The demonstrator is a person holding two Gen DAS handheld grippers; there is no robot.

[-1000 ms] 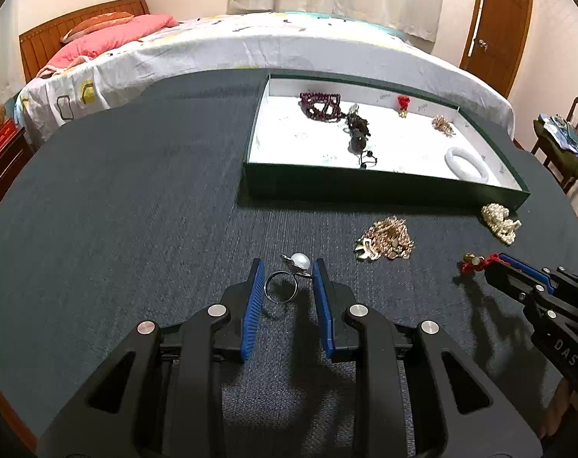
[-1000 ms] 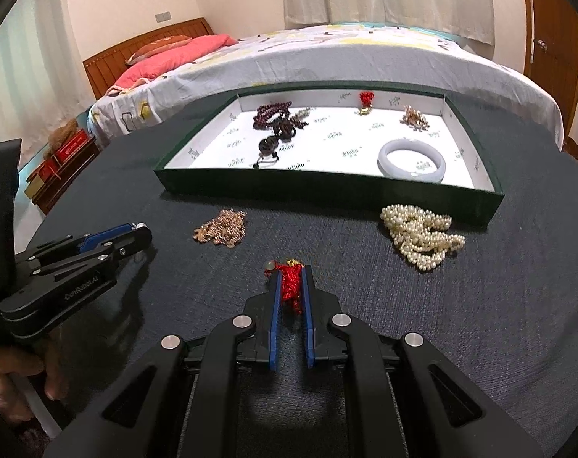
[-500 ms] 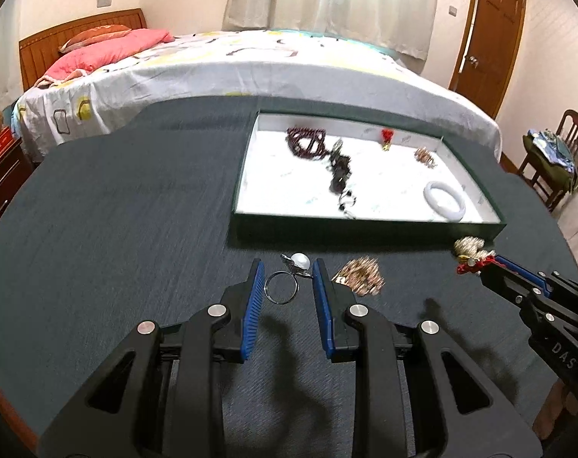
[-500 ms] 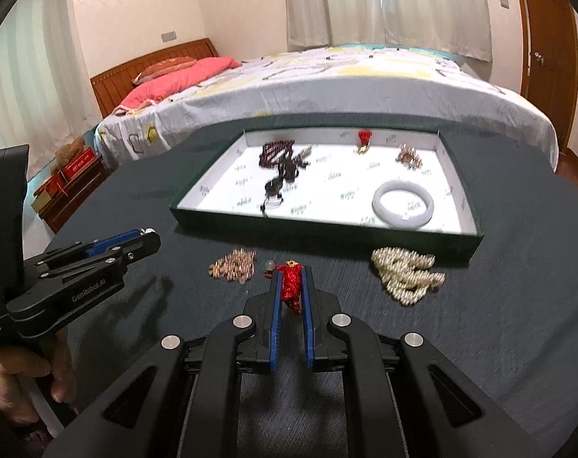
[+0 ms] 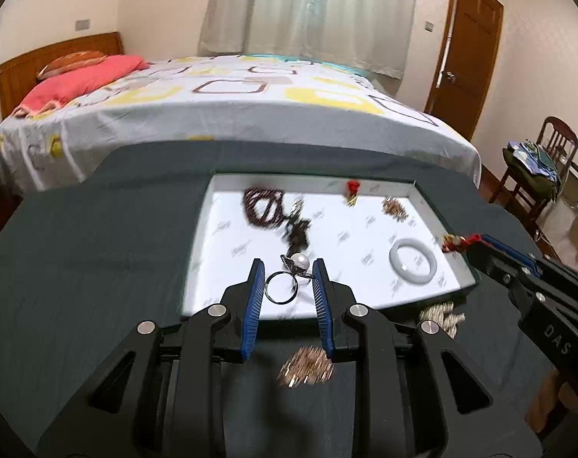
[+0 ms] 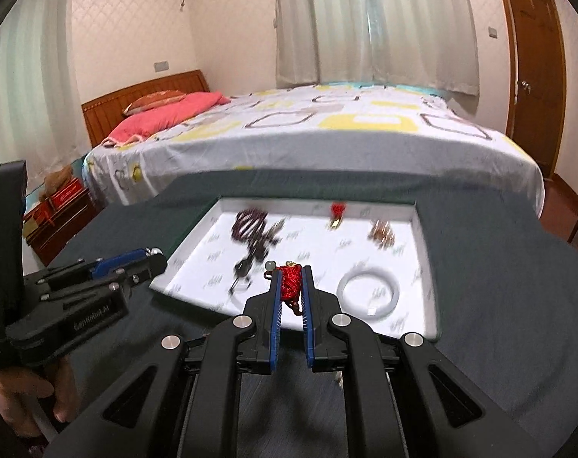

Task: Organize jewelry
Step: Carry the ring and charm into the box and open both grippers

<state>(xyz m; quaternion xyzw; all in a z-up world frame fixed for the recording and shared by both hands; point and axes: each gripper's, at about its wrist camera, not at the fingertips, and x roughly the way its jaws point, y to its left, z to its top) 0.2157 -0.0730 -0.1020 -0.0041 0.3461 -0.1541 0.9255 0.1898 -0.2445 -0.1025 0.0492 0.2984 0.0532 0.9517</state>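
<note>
My left gripper (image 5: 288, 273) is shut on a silver ring with a pearl (image 5: 289, 280) and holds it in the air over the near edge of the green tray (image 5: 197, 229). My right gripper (image 6: 290, 280) is shut on a red knotted charm (image 6: 290, 284), also raised above the tray's near edge (image 6: 428, 267). The white-lined tray holds a dark bead bracelet (image 5: 262, 206), a black necklace (image 5: 298, 231), a red charm (image 5: 351, 189), a small gold piece (image 5: 393, 206) and a white bangle (image 5: 412, 261). The right gripper shows in the left wrist view (image 5: 475, 242).
A gold chain pile (image 5: 308, 368) lies on the dark tablecloth under my left gripper, and a pearl strand (image 5: 443, 316) lies by the tray's near right corner. A bed stands behind the table, and a chair (image 5: 536, 175) stands at the right.
Both grippers have risen and moved forward with their pieces, from just above the tablecloth to over the tray's near edge. The gold chain pile now lies beneath the left gripper.
</note>
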